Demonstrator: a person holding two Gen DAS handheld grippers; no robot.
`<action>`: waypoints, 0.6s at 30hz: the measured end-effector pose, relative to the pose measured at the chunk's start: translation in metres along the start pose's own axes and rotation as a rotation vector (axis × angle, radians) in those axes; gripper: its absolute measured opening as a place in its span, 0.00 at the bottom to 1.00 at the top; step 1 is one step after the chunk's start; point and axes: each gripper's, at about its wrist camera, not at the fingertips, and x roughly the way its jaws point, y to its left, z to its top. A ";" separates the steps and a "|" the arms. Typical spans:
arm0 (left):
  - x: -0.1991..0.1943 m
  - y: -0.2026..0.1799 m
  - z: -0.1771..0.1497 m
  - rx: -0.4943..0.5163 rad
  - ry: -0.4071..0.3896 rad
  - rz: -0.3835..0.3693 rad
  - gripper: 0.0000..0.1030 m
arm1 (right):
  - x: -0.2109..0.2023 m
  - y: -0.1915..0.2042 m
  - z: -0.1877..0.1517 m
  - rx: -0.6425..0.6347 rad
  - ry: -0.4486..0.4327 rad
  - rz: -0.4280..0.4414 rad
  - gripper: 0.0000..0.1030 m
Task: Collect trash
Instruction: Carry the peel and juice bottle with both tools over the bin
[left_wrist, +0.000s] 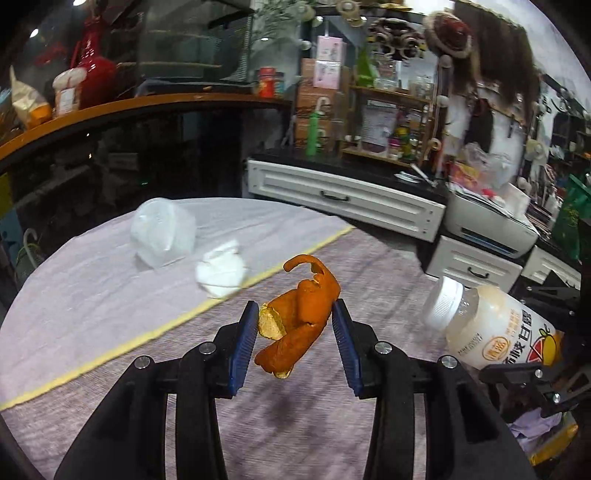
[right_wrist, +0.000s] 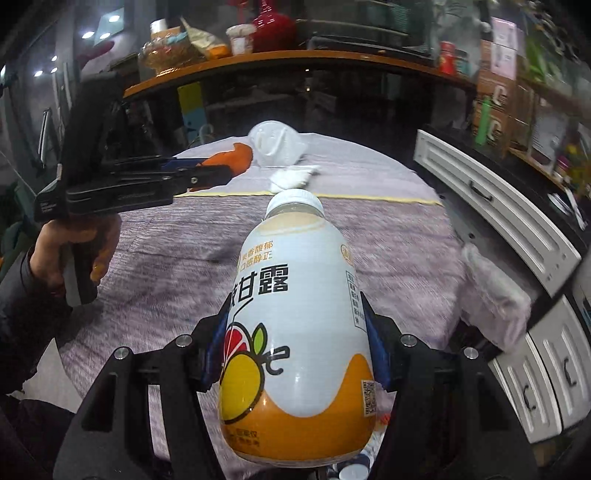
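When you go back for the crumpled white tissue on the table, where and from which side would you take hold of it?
Probably the bunched middle of the crumpled white tissue, from above. It lies low and lumpy on the tablecloth, beside the clear plastic container, so a side approach risks nudging that.

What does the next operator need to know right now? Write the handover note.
Left gripper: shut on the orange peel, carried above the table.
Right gripper: shut on the capped drink bottle, fingers clamping its sides, also lifted clear.
On the table, at its far side: a crumpled white tissue and, beside it, a clear plastic container.
Done: peel and bottle picked up.
Left: drop both into the trash, which I cannot make out for certain in either view, then come back for the tissue and container.
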 end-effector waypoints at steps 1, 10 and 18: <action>-0.001 -0.008 -0.001 0.008 0.000 -0.013 0.40 | -0.008 -0.005 -0.009 0.016 -0.006 -0.010 0.60; -0.007 -0.090 -0.009 0.062 -0.009 -0.136 0.40 | -0.058 -0.046 -0.069 0.147 -0.061 -0.106 0.60; 0.000 -0.141 -0.015 0.100 -0.002 -0.220 0.40 | -0.081 -0.073 -0.118 0.272 -0.072 -0.199 0.60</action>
